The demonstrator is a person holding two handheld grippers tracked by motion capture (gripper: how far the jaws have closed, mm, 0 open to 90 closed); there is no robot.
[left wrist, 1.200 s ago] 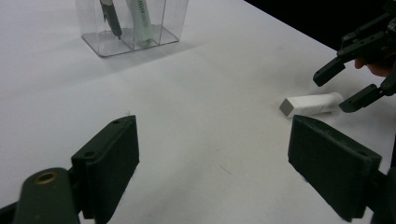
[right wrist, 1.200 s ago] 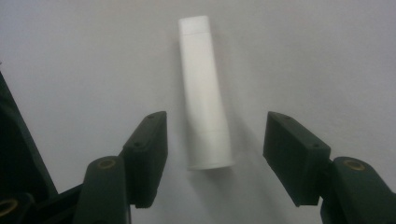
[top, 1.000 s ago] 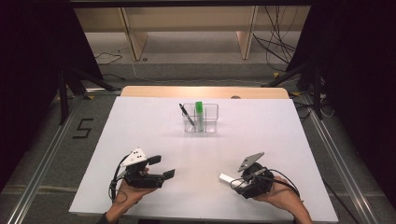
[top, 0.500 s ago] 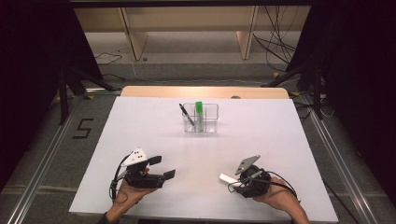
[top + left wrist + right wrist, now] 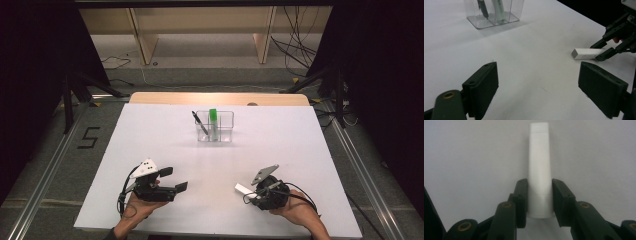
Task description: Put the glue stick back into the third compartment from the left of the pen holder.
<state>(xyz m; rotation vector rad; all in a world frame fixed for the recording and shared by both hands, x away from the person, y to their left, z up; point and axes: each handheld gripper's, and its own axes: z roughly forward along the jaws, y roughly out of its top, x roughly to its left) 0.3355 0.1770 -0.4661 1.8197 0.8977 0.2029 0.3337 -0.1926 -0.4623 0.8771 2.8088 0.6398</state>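
Note:
A white bar (image 5: 539, 157) lies flat on the white table (image 5: 300, 150), near its front right. My right gripper (image 5: 540, 185) has just been closing on the bar, and its pads now press both long sides of the near end. From above, the right gripper (image 5: 251, 192) points left with the white bar (image 5: 242, 189) sticking out past it. My left gripper (image 5: 539, 90) stands open with nothing between its jaws, aimed at the white bar (image 5: 585, 53) and the right gripper (image 5: 602, 51). In the high view the left gripper (image 5: 175, 179) rests at the front left.
A clear divided container (image 5: 227, 114) stands at the table's middle back, holding a black pen (image 5: 200, 122) and a green marker (image 5: 213, 117). The left gripper view shows the container (image 5: 511, 17) at top left. A wooden strip (image 5: 220, 98) edges the far side.
The right gripper's jaws have narrowed onto the white bar. Both hands stay where they were.

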